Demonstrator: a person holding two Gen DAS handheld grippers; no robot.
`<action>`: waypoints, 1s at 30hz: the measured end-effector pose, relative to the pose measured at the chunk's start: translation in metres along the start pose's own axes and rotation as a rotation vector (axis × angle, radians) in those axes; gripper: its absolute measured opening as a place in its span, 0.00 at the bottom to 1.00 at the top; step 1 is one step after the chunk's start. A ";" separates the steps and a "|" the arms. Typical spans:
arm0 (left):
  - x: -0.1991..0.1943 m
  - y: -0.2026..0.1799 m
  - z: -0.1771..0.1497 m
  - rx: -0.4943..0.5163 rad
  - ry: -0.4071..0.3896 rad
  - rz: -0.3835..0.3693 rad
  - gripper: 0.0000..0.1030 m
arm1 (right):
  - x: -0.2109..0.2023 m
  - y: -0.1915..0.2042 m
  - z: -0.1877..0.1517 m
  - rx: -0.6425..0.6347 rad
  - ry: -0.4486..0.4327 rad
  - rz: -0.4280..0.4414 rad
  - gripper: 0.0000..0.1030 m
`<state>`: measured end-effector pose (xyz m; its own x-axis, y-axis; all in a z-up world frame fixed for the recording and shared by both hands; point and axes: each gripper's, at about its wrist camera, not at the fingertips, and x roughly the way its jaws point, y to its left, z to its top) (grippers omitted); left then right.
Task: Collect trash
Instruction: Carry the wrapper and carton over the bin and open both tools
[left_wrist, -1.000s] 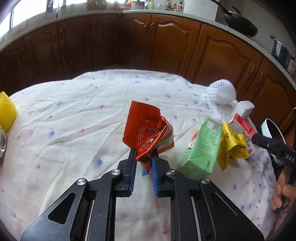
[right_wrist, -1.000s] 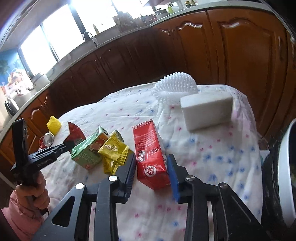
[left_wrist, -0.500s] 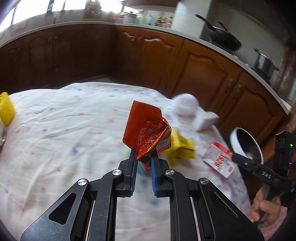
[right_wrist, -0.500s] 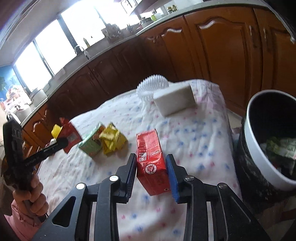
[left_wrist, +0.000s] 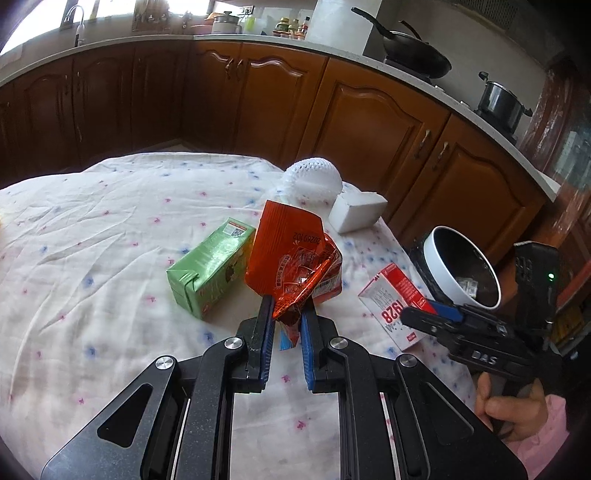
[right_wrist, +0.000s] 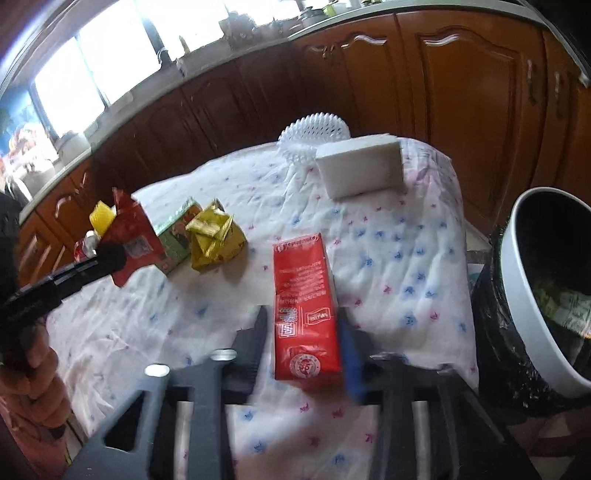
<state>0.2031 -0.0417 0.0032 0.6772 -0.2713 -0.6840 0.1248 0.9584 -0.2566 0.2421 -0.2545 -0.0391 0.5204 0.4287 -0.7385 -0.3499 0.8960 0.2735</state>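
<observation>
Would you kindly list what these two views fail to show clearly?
- Right wrist view: right gripper is motion-blurred, so its contact with the red carton is unclear.
- Left wrist view: the orange wrapper hides the yellow wrapper.
- Both views: the bin is cut off, contents mostly dark.

Two cartons: one red carton (right_wrist: 304, 314) between the right jaws, one green carton (left_wrist: 208, 271) left of the left jaws. Two wrappers: one orange-red wrapper (left_wrist: 291, 264), one yellow wrapper (right_wrist: 214, 236). One white foam block (right_wrist: 360, 171), one white foam net (right_wrist: 314, 134), one bin (right_wrist: 546, 288), and possibly a can (right_wrist: 86, 245), blurred.
</observation>
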 end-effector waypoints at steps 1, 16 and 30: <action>0.000 -0.001 0.000 0.000 0.002 -0.001 0.11 | -0.002 0.001 -0.002 -0.007 -0.009 -0.008 0.31; 0.028 -0.087 0.004 0.128 0.052 -0.128 0.11 | -0.102 -0.077 -0.024 0.207 -0.191 -0.113 0.31; 0.053 -0.176 0.015 0.257 0.103 -0.231 0.12 | -0.143 -0.139 -0.037 0.333 -0.261 -0.223 0.31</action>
<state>0.2278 -0.2234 0.0224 0.5344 -0.4784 -0.6968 0.4529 0.8581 -0.2418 0.1875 -0.4445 0.0060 0.7479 0.1981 -0.6335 0.0393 0.9396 0.3401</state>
